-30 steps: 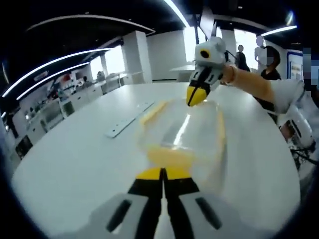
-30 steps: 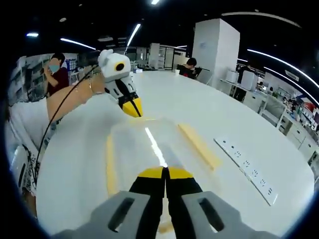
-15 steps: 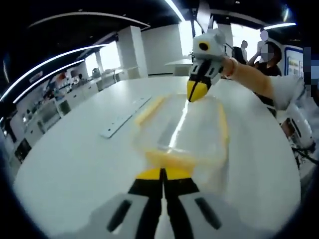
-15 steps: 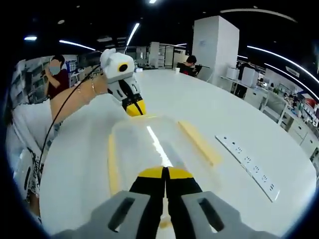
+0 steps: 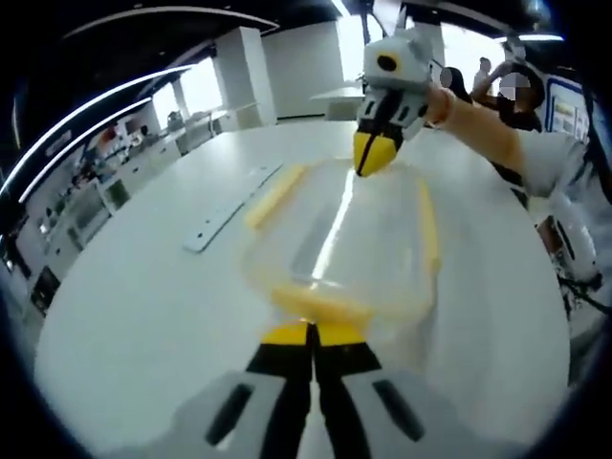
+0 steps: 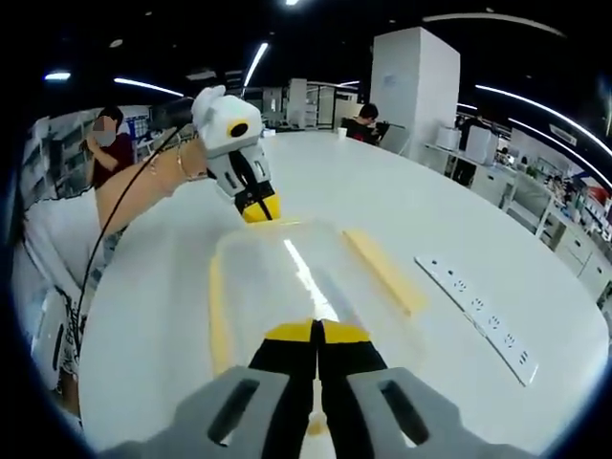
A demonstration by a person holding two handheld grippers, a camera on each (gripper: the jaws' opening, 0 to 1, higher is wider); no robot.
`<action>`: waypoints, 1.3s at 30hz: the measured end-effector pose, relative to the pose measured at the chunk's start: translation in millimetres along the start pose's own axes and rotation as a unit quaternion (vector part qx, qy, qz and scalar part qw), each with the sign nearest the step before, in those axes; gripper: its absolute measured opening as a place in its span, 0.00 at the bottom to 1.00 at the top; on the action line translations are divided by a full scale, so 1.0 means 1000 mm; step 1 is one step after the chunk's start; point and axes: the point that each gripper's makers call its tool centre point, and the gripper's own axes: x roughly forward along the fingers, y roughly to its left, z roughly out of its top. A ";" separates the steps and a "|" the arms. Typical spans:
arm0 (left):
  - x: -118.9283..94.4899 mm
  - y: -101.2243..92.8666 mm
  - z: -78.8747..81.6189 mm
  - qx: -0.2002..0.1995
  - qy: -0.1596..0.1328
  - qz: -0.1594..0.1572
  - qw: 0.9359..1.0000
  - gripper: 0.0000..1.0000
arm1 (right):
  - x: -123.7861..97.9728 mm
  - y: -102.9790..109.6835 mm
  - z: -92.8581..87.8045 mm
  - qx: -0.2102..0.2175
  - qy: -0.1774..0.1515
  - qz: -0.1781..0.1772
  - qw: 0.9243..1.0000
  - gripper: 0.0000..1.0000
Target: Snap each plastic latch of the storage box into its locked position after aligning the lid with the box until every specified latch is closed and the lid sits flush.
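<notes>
storage box (image 5: 339, 234) sits mid tabletop (image 5: 134, 296), well in from every edge. clear body, clear lid (image 6: 287, 287) on top, yellow latches on all 4 sides afaict. white power strip (image 5: 229, 210) lies on the tabletop beside one long side of the box, apart from it.

left gripper (image 5: 313, 335): jaws clenched together, nothing between them, tips right at the near end latch (image 5: 330, 304) in left gripper view. looks like it's pressing w/ closed tips, contact probable but can't confirm. in right gripper view the same tool (image 6: 258, 206) shows at the far end of the box, tip on or just above the rim there.

right gripper (image 6: 317, 335): same deal, jaws shut and empty, tips over its own near end of the lid. from the left gripper view its tip (image 5: 371, 153) sits at the far short end.

so both tools are on opposite short ends, prob pushing end latches home. the long side latch (image 6: 385, 273) nearest the power strip looks splayed outward, i.e. not locked yet; the other long-side one (image 6: 218, 311) i can't tell.

risks:
- lid not seated square → latch snaps over the rim wrong or lid rides up at a corner
- uneven push on one end → box skates on the smooth tabletop, nothing pins it
- closed tips slip off the rounded latch, esp. at an angle
- box is light/flexy, hard press could bow the lid and pop the opposite latch
</notes>
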 end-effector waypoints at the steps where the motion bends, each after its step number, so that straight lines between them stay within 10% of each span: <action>1: 0.000 0.002 0.000 0.003 0.004 0.001 1.000 0.00 | -0.001 0.000 0.000 0.000 -0.002 0.002 1.000 0.00; 39: 0.014 -0.009 -0.007 0.076 0.106 -0.004 0.991 0.00 | -0.008 0.005 0.000 -0.001 -0.021 0.010 1.000 0.00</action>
